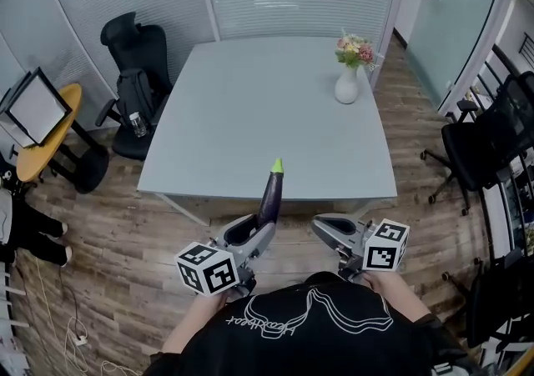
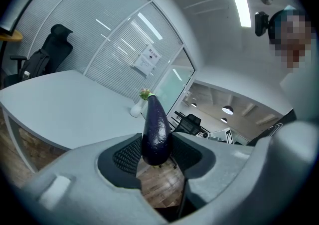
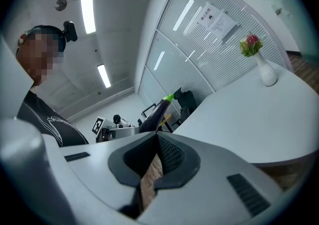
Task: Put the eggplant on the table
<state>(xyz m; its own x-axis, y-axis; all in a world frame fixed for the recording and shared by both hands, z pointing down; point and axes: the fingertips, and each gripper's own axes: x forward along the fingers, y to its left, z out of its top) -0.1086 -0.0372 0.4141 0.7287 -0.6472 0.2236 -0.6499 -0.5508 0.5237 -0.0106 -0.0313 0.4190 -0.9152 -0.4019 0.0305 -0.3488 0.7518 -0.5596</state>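
A dark purple eggplant (image 1: 269,197) with a green stem stands upright between the jaws of my left gripper (image 1: 250,237), which is shut on its lower end. It hovers over the wood floor just short of the near edge of the pale grey table (image 1: 250,116). In the left gripper view the eggplant (image 2: 156,128) fills the gap of the left gripper (image 2: 157,150), with the table (image 2: 60,104) ahead. My right gripper (image 1: 332,231) is beside it, shut and empty. In the right gripper view, the right gripper (image 3: 157,139) has the eggplant (image 3: 155,112) to its left and the table (image 3: 249,119) at the right.
A white vase with flowers (image 1: 347,82) stands at the table's far right corner. A black office chair (image 1: 133,57) is at the table's left, another (image 1: 488,141) at the right. A round yellow side table (image 1: 42,145) carries a framed board. Glass walls stand behind.
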